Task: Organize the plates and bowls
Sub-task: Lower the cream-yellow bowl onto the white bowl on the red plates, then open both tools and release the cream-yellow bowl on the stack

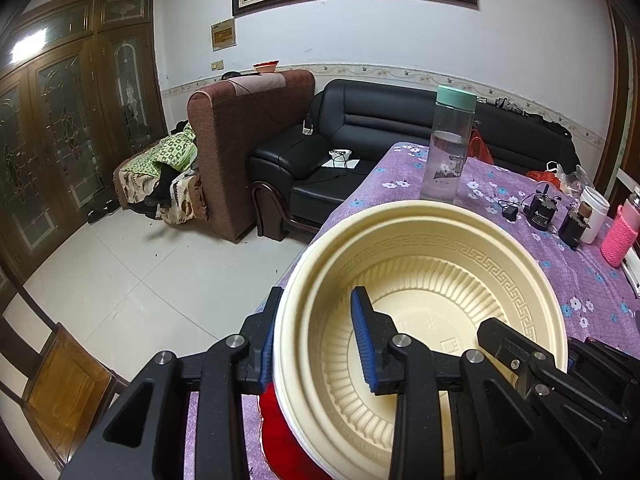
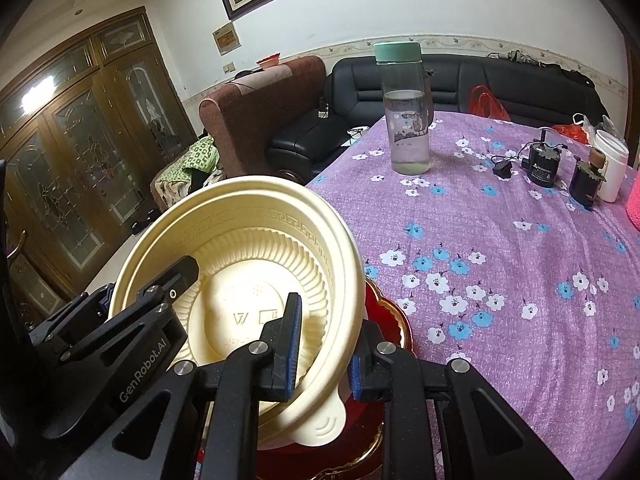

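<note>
two cream bowls [image 1: 460, 264], nested, sit over a red plate [image 2: 394, 316] at the near edge of the worktop [image 2: 520, 240]; left claw [image 1: 320, 344] straddles the left rim, right claw [image 2: 326, 354] the right rim, pads close on it but can't tell if they actually press. worktop w/ purple floral cloth also carries 1 water bottle [image 2: 406, 120], 1 white cup [image 2: 612, 164], 2 small black gadgets. room: 1 black sofa [image 1: 360, 128], 1 brown armchair [image 1: 240, 152], tiled floor, wooden glass doors.
</note>
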Demonstrator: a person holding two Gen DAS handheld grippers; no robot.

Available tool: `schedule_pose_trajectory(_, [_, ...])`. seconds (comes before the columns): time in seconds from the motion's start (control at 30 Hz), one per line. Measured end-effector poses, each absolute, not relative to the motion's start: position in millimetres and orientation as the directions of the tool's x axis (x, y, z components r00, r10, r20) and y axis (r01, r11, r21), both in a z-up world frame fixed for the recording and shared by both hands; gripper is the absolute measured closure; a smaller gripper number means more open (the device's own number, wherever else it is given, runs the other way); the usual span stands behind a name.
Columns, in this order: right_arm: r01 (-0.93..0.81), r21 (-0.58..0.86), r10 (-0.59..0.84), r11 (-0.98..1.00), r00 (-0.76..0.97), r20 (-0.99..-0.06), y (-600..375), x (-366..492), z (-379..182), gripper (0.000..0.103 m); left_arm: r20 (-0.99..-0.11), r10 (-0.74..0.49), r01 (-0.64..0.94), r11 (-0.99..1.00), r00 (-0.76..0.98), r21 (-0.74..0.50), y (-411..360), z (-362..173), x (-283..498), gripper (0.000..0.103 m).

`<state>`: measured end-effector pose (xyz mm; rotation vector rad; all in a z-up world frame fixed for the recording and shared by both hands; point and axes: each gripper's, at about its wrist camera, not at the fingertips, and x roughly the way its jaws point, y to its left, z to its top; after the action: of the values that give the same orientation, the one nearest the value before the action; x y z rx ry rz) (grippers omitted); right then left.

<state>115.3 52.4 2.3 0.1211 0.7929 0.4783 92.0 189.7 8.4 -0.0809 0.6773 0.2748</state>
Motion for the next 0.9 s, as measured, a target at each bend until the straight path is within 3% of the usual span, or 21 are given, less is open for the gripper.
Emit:
schedule_pose_trajectory(0.23, [-0.373, 0.283, 0.462, 0.884, 0.606, -0.647, 53.4, 112.7, 2.7, 0.077, -0.639, 0.225, -0.284, 0.959, 0.736, 0.01, 189.6, 4.2, 92.3, 0.067])
schedule_pose_trajectory(0.33, [-0.377, 0.288, 0.47, 0.88, 0.603, -0.645, 54.2, 111.5, 3.2, 0.065, -0.642, 0.23, -0.294, 0.956, 0.732, 0.007, 191.1, 3.5, 91.4, 0.065])
schedule_pose_trajectory(0.67, [-0.363, 0.301, 0.47, 0.882, 0.63, -0.618, 46.4, 108.7, 8.5, 0.033, -0.626, 0.257, -0.336, 0.942, 0.737, -0.01, 197.5, 10.0, 78.0, 0.043])
schedule_pose_trajectory(0.9, [-0.364, 0.301, 0.472, 0.881, 0.657, -0.588, 40.7, 98.1, 19.4, 0.029, -0.604, 0.281, -0.358, 0.934, 0.745, -0.008, 197.3, 18.4, 62.6, 0.028])
